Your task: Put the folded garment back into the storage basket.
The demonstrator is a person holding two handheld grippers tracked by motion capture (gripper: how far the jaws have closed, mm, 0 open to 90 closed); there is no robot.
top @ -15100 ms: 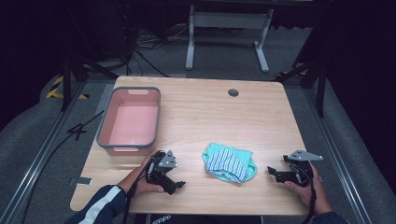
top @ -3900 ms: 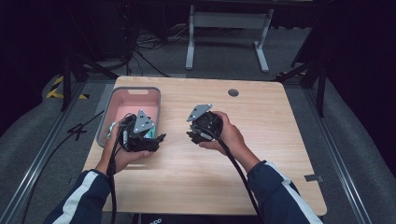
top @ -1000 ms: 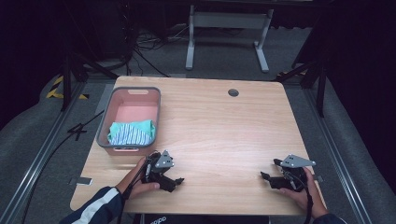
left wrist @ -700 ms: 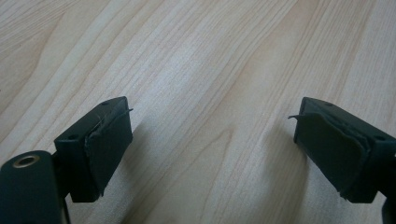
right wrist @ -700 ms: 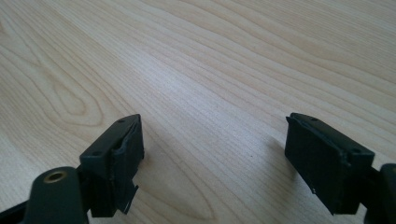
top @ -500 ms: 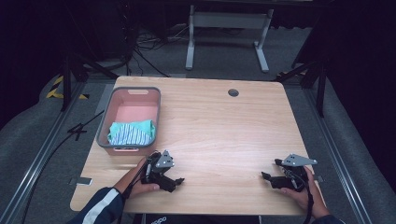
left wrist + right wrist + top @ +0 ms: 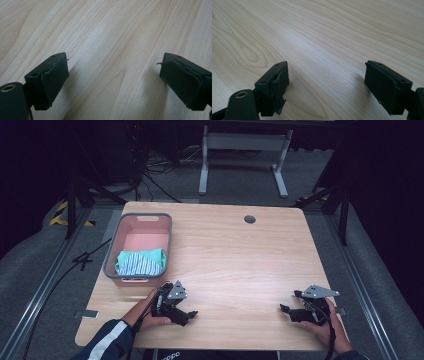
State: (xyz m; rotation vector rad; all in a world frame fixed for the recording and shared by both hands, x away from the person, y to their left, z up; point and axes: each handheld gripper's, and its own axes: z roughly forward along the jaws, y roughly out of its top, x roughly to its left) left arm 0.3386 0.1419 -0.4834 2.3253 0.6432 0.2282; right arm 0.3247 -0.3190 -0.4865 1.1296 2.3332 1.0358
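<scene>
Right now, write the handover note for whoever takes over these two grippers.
Left gripper: open, holding nothing, low over the bare table at the near left.
Right gripper: open, holding nothing, near right edge.
Striped teal cloth: folded, lying in the near end of the pink bin at the table's left.
Done: cloth is in the bin.
Left: nothing visible; no other cloth lies on the table.

Counting what is sitting on the worktop (image 7: 235,255)

One pink bin (image 7: 116,255) is holding one striped cloth (image 7: 141,262); two tools are resting near the front edge, the left tool (image 7: 190,315) and the right tool (image 7: 284,309), each showing two black jaws spread wide. One round hole (image 7: 250,219) is showing at the far edge.
</scene>
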